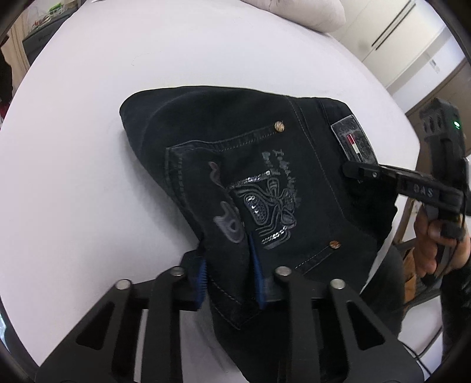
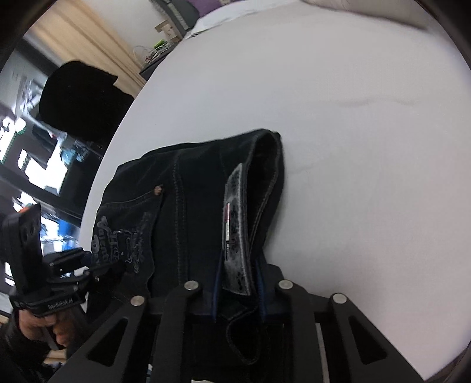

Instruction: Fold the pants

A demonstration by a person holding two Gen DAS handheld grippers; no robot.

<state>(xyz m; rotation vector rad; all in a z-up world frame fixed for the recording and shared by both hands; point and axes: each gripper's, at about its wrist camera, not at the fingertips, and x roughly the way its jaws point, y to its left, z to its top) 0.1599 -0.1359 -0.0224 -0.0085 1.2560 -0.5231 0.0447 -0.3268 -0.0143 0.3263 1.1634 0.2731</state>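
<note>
Dark denim pants (image 1: 235, 141) lie folded into a compact bundle on the white table (image 1: 88, 147), with an embroidered back pocket and a grey waistband patch facing up. My left gripper (image 1: 231, 282) is shut on a hem fold of the pants at the near edge. My right gripper (image 2: 240, 287) is shut on the waistband by the grey patch (image 2: 235, 224). The right gripper also shows in the left wrist view (image 1: 353, 171) at the right edge of the bundle. The left gripper shows in the right wrist view (image 2: 97, 269) at the pocket side.
The white table (image 2: 353, 117) stretches beyond the bundle. A pale cushion (image 1: 294, 11) lies at its far edge. A black round object (image 2: 79, 97) and shelves with clutter stand off the table's left side. A person's hand (image 1: 426, 244) holds the right gripper.
</note>
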